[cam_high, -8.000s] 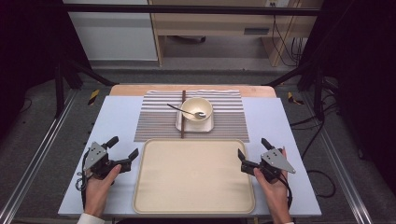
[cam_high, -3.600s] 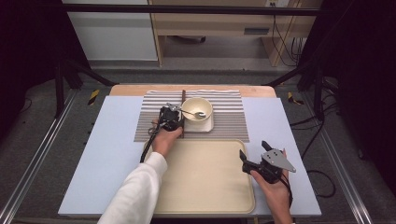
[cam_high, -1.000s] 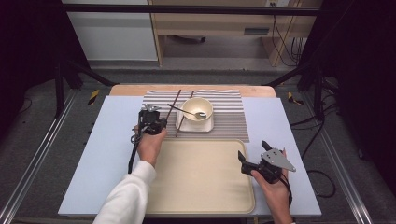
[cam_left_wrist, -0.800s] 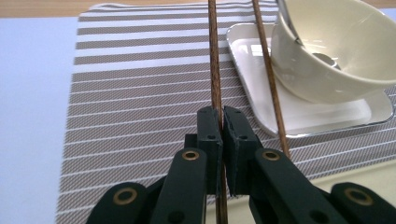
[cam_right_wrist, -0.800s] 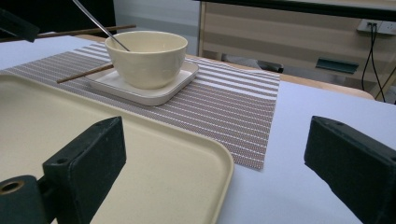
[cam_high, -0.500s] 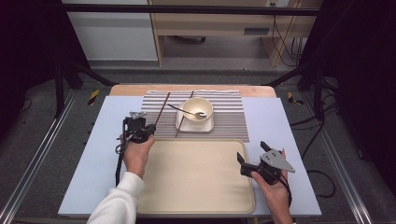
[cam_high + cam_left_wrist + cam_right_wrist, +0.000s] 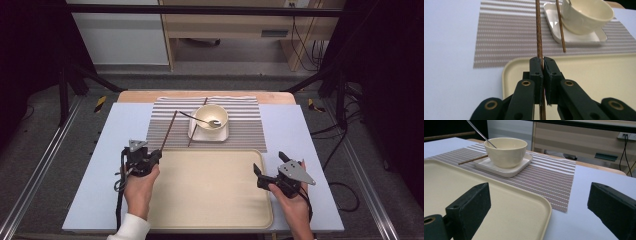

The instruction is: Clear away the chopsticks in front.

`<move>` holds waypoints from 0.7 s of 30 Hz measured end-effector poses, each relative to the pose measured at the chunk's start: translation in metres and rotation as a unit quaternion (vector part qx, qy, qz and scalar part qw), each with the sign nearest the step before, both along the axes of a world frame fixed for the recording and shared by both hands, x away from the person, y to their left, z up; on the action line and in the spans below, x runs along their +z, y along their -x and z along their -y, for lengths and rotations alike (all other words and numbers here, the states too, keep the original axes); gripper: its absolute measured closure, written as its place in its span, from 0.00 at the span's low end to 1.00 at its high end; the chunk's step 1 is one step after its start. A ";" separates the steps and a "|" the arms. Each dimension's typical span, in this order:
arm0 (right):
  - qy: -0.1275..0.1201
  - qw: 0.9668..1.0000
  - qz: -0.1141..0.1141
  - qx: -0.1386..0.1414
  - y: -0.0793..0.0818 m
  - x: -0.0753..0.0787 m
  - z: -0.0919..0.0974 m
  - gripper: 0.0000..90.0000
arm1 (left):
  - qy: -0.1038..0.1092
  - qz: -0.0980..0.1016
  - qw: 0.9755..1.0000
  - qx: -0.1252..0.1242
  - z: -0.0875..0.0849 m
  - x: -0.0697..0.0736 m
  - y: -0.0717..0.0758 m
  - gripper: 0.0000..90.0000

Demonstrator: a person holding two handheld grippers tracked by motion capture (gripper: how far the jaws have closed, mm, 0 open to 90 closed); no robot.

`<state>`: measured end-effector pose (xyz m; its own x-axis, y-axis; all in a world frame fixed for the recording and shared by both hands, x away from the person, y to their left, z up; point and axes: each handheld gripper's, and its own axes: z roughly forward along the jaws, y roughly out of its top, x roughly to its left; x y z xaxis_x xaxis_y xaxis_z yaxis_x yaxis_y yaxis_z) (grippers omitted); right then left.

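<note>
A lab: black frame rig, trailing cables

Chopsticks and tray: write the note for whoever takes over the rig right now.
Left hand-held gripper: shut on one chopstick, at the tray's near-left corner.
Right hand-held gripper: open, holding nothing, over the tray's right edge.
Second chopstick lies on the striped mat, leaning on the square plate under the bowl; a spoon sits in the bowl.
Done: one chopstick picked up.
Left: likely set it on the tray, then the rest.

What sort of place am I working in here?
Likely a lab set up for table-clearing recordings: dark frame posts around the table, cables beyond, and a mat, bowl and tray staged.
</note>
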<state>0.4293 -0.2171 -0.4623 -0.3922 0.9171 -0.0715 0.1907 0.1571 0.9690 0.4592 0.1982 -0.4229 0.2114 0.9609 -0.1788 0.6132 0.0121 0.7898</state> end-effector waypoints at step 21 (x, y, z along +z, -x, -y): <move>-0.001 1.000 0.005 0.001 0.002 0.001 0.003 0.05 | -0.001 0.028 0.999 0.020 0.005 -0.006 0.052 0.95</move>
